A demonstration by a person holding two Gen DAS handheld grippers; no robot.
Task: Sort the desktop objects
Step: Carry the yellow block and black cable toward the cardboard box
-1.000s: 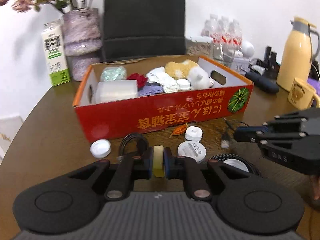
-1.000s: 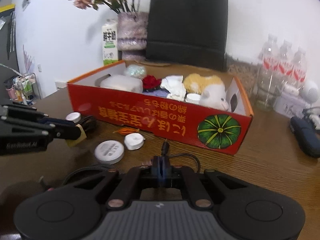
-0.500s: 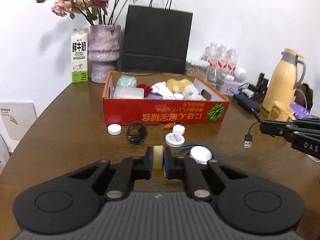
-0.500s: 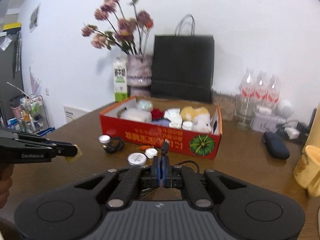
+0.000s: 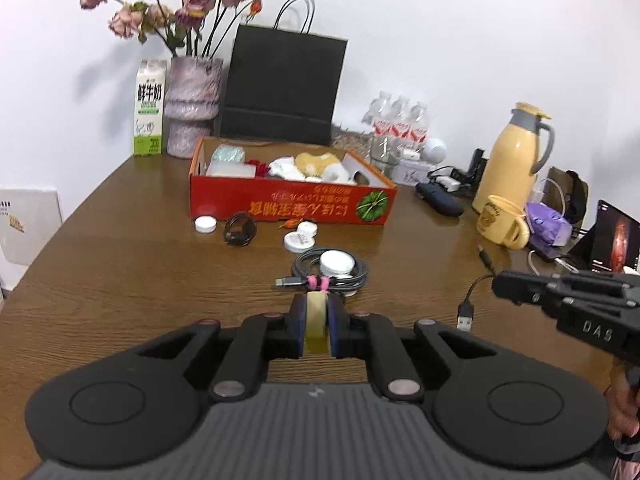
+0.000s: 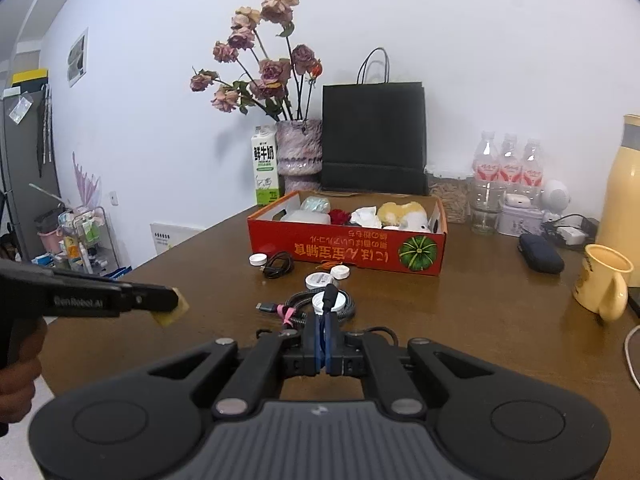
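The left gripper (image 5: 318, 322) has its jaws narrow and pressed on a small pale yellow block (image 5: 317, 320), which looks like an eraser; in the right wrist view the same block (image 6: 173, 309) sticks out from the tip of that gripper (image 6: 170, 304), above the near left part of the table (image 6: 480, 320). The right gripper (image 6: 323, 340) has its jaws fully together on a thin black cable (image 5: 476, 286); one plug (image 6: 329, 297) rises just above the jaws, and in the left wrist view the USB plug (image 5: 465, 319) at the other end hangs free in the air beside the right gripper (image 5: 498, 284).

Both grippers are well apart from the red cardboard box (image 5: 292, 206) at the middle of the table; the box contains a plush toy (image 5: 316, 164), white pieces and a clear container. Before the box lie a white cap (image 5: 205, 224), a coiled black cable (image 5: 239, 230), two white round discs (image 5: 302, 236) and a grey coiled cable (image 5: 332, 270) around a white puck; a yellow mug (image 5: 502, 222) and a yellow thermos (image 5: 512, 158) stand at the right side.
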